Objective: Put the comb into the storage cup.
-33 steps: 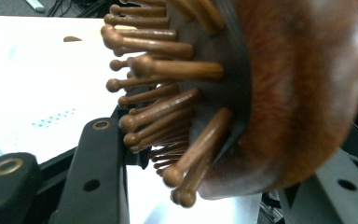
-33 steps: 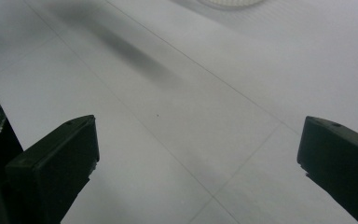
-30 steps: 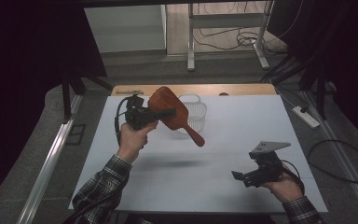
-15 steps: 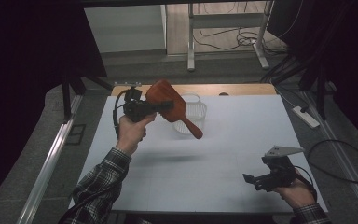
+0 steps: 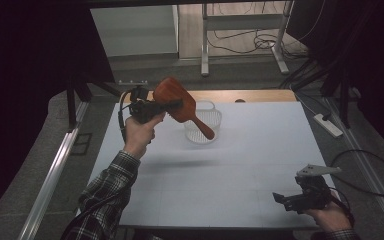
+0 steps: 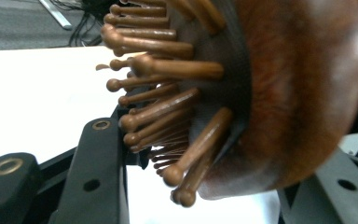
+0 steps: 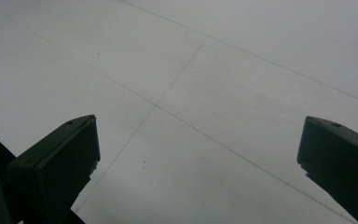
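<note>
One hairbrush (image 6: pixel 279 93), handle hidden, in left hand-held gripper (image 5: pixel 152 108).

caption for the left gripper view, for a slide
Left gripper clamps a wooden hairbrush by its head, ball-tipped bristles pointing toward the white table.

The hairbrush (image 5: pixel 176 99) is reddish-brown wood, with tan-brown round-tipped bristles (image 6: pixel 168 95) set in a dark pad; the basket (image 5: pixel 204 123) at its five o'clock is clear and finely ribbed; the table (image 5: pixel 250 160) is pale grey-white, crossed by thin grey lines; both grippers are black; the left sleeve (image 5: pixel 105 197) is plaid, dark and light.
</note>
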Motion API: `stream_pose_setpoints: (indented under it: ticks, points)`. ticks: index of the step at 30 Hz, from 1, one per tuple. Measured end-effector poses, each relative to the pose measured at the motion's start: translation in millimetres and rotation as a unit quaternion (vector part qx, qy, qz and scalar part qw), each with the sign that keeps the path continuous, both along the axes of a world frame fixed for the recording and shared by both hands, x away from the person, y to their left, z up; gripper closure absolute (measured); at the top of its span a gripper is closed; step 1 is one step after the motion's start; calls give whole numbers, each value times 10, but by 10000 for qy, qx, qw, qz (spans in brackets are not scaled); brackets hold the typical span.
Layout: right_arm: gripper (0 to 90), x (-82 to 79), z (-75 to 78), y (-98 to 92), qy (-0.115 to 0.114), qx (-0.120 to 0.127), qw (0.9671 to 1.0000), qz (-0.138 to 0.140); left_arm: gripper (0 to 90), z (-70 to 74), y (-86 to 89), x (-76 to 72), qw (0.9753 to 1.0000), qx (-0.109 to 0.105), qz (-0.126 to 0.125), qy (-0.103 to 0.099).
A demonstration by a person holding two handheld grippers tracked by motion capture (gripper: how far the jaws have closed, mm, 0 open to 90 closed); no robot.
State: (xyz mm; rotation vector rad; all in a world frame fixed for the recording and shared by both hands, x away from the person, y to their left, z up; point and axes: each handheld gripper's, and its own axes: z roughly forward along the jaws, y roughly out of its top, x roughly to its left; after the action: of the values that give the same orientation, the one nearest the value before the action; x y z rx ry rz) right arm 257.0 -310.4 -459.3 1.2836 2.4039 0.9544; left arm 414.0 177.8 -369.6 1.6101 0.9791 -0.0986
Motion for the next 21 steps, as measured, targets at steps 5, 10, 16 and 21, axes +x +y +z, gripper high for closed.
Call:
stream_pose_setpoints:
  ticks: [5, 10, 16, 21]
  points:
    - [0, -37, 12, -50, -9, 149, 9998, -137, 522, 19, 37, 78, 9999, 11, 132, 34]
    - [0, -66, 6, -77, 6, 138, 9996, -260, 522, 33, 58, 137, 9997, 29, 246, 38]
    - [0, -99, 20, -91, -1, 158, 9995, -267, 522, 24, 77, 231, 9989, 87, 459, 53]
    - [0, -121, 30, -106, -12, 187, 9996, -218, 522, -1, 70, 290, 9985, 117, 530, 75]
